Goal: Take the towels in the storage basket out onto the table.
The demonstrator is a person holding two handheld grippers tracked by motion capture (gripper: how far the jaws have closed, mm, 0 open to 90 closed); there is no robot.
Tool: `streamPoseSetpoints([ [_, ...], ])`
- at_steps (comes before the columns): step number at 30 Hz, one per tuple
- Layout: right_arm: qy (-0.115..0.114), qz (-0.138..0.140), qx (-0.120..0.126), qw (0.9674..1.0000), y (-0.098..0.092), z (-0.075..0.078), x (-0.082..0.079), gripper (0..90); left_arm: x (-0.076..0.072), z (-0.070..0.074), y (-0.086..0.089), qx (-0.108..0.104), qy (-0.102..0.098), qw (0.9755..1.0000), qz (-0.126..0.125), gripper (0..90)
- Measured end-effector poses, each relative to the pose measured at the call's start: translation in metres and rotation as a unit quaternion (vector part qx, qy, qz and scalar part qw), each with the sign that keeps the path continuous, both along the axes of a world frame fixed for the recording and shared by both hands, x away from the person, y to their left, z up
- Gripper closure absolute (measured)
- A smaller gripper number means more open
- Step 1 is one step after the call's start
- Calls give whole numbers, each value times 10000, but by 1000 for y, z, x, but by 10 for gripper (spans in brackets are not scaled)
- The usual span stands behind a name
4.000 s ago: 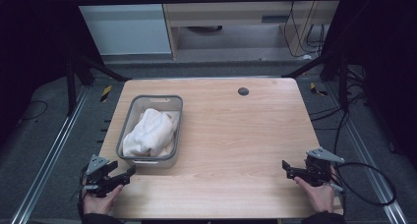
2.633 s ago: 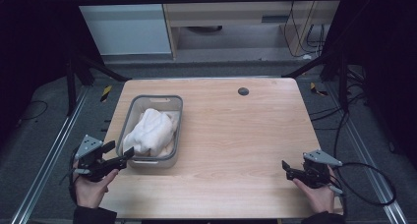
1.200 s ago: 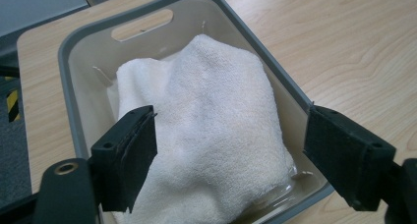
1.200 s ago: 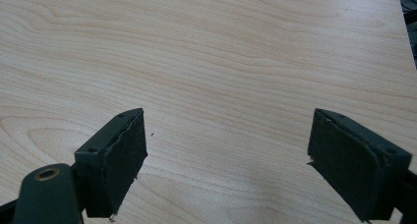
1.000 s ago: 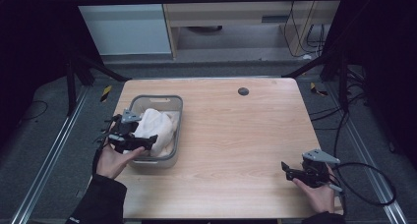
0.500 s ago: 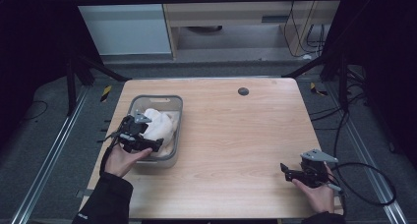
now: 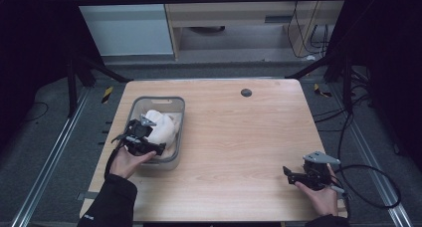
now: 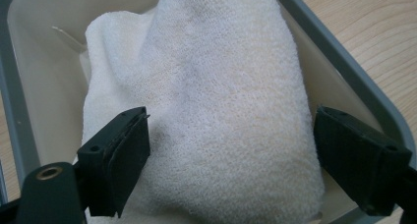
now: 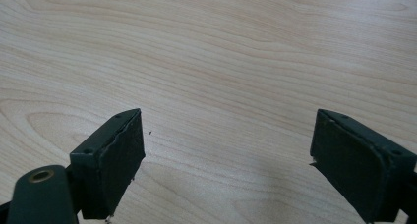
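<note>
Pale wood table (image 7: 239, 137), dark room, left tongs (image 8: 231, 160) wide around towel (image 8: 211, 111), right tongs (image 9: 228, 160) empty, wide.

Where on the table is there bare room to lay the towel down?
Bare wood runs from the bin across to the right claw, and back to the dark hole. It is crowded inside the bin, where the left claw straddles the towel.

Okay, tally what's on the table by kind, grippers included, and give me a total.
White towel: 1
Grey bin: 1
Grippers: 2, the left gripper and the right gripper
Total: 4
</note>
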State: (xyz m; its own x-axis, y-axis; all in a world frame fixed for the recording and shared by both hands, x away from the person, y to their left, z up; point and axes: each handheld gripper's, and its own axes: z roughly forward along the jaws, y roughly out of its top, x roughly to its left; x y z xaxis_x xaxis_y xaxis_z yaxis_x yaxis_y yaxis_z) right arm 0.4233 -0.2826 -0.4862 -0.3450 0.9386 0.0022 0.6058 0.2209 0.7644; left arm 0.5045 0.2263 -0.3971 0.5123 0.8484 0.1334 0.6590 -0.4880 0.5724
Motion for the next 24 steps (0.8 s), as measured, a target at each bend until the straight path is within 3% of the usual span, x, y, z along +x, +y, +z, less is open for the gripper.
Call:
streamPoseSetpoints([
  [4, 51, 14, -2, 10000, 1, -1, 0, 125, 1, -1, -1, 27, 9, 10000, 68, 196],
  [9, 117, 51, 11, 9999, 1, -1, 0, 122, 3, 1, -1, 6, 205, 9996, 214, 327],
  [15, 116, 64, -42, 9999, 1, -2, 1, 121, 4, 1, -1, 9, 303, 9991, 295, 481],
  [24, 176, 66, -28, 9998, 2, -2, 1, 119, 5, 7, -2, 165, 353, 9987, 339, 601],
])
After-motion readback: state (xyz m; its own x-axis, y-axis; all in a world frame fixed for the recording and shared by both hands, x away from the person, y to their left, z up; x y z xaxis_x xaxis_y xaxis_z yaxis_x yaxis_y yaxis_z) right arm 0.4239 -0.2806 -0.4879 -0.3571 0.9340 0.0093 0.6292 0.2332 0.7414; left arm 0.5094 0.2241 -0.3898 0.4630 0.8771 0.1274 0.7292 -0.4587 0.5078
